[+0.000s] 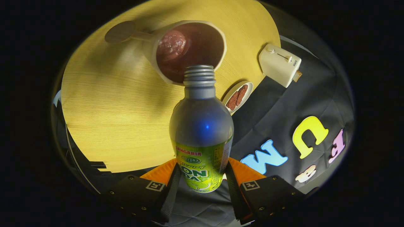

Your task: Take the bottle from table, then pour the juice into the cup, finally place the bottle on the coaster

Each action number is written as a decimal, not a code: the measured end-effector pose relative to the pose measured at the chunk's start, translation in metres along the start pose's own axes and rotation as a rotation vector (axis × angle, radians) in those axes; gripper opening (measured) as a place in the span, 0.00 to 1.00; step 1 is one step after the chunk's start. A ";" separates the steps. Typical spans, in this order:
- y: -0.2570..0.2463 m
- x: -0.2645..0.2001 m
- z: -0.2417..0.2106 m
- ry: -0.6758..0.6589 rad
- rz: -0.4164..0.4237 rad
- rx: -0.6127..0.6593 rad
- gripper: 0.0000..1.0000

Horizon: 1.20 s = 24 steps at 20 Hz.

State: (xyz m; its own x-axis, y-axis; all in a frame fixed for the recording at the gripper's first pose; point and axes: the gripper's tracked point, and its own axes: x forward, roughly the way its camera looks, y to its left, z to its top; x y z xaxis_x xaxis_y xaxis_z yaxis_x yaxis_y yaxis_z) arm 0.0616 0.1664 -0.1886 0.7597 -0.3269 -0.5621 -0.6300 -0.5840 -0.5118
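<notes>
A metal bottle (201, 126) with a green label and an uncapped threaded neck lies between my two fingers, and my gripper (202, 176) is shut on its lower body. It is tipped forward so its mouth hangs over the rim of a pale cup (189, 50), which holds dark red liquid with foam. A round grey coaster (120, 31) lies on the wooden table (110, 110) just beside the cup, on its far side from the bottle.
A small white plate (238, 96) with two brown pieces sits near the table's edge, close to the bottle's neck. A white toaster (279, 64) stands beyond it at the table's edge. Black cloth hangs past the table.
</notes>
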 end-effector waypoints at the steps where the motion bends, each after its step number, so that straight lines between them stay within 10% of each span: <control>1: 0.001 0.000 0.000 0.001 0.002 0.004 0.74; 24: 0.029 0.013 0.012 -0.134 0.058 0.269 0.73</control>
State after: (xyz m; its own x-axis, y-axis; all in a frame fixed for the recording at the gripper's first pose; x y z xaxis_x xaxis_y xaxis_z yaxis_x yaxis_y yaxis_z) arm 0.0511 0.1539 -0.2190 0.7044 -0.2425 -0.6671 -0.7054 -0.3434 -0.6201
